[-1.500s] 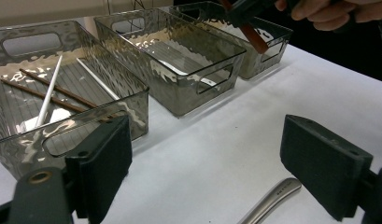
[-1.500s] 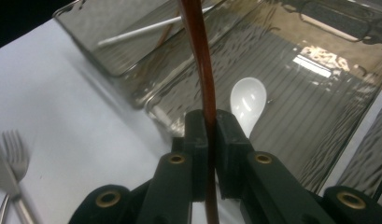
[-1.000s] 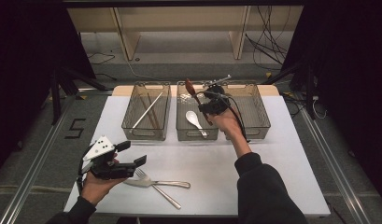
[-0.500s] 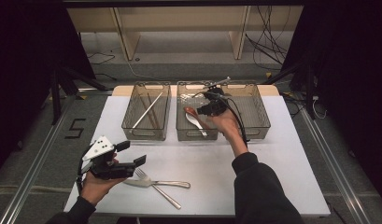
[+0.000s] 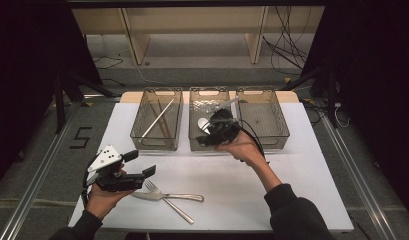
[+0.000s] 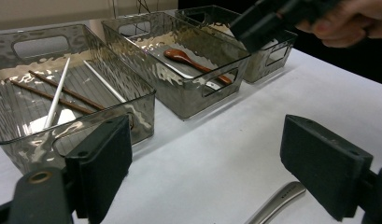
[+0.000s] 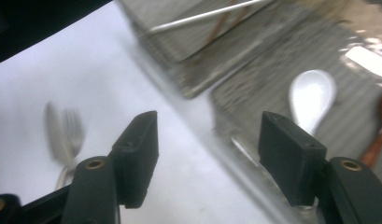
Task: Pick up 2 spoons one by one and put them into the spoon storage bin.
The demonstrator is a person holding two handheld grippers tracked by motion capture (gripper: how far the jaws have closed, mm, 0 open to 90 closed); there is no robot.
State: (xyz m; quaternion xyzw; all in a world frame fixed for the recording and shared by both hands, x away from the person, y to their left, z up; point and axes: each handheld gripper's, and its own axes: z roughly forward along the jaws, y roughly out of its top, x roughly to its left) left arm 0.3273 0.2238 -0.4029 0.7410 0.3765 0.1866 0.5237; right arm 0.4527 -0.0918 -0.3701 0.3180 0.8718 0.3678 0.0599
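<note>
Now over the middle bin's (image 5: pixel 194 119) near wall: right gripper (image 7: pixel 207 154), jaws just opened wide, nothing between them. Below, inside that bin, brown spoon (image 6: pixel 193 64) beside white spoon (image 7: pixel 312 99). Left gripper (image 6: pixel 207 168) near the table's (image 5: pixel 292 170) front edge, wide open and empty, just beside fork (image 5: pixel 169 202).

text: "5" | on: floor mat (image 5: pixel 82 137) (left of the table (image 5: pixel 302 165))
</note>
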